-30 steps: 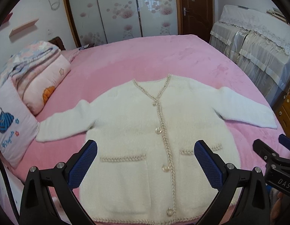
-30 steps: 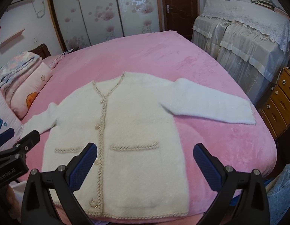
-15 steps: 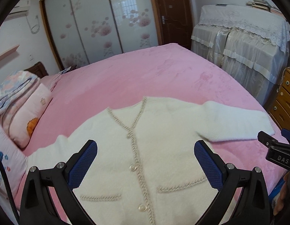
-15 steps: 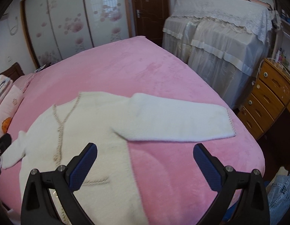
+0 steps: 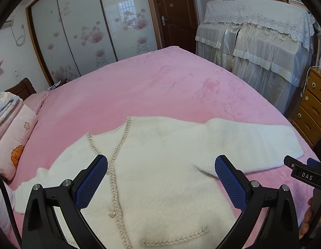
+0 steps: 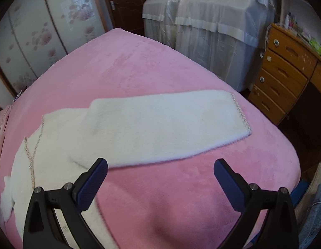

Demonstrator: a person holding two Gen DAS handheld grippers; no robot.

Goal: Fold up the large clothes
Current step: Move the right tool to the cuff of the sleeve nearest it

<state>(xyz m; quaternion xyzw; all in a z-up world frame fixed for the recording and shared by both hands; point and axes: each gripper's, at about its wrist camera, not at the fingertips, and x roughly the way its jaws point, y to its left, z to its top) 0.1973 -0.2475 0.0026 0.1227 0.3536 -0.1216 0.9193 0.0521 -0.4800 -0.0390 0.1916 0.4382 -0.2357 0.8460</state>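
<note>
A cream fluffy cardigan (image 5: pixel 160 166) with braided trim and pearl buttons lies flat, face up, on the pink bed (image 5: pixel 152 87). Its right sleeve (image 6: pixel 164 124) stretches out toward the bed's right edge, cuff at the far right. My left gripper (image 5: pixel 161 178) is open and empty, hovering over the cardigan's chest. My right gripper (image 6: pixel 160 180) is open and empty, above the pink cover just in front of the right sleeve. It also shows at the right edge of the left wrist view (image 5: pixel 305 174).
Pillows and folded bedding (image 5: pixel 10 132) lie at the bed's left. A lace-covered cabinet (image 5: pixel 256 47) and a wooden chest of drawers (image 6: pixel 285 78) stand right of the bed. Sliding wardrobe doors (image 5: pixel 94 33) and a brown door are behind.
Both grippers have swung rightward and forward. The left now looks at the cardigan's upper half, the right at the outstretched right sleeve. Both stayed open; the cardigan has not moved.
</note>
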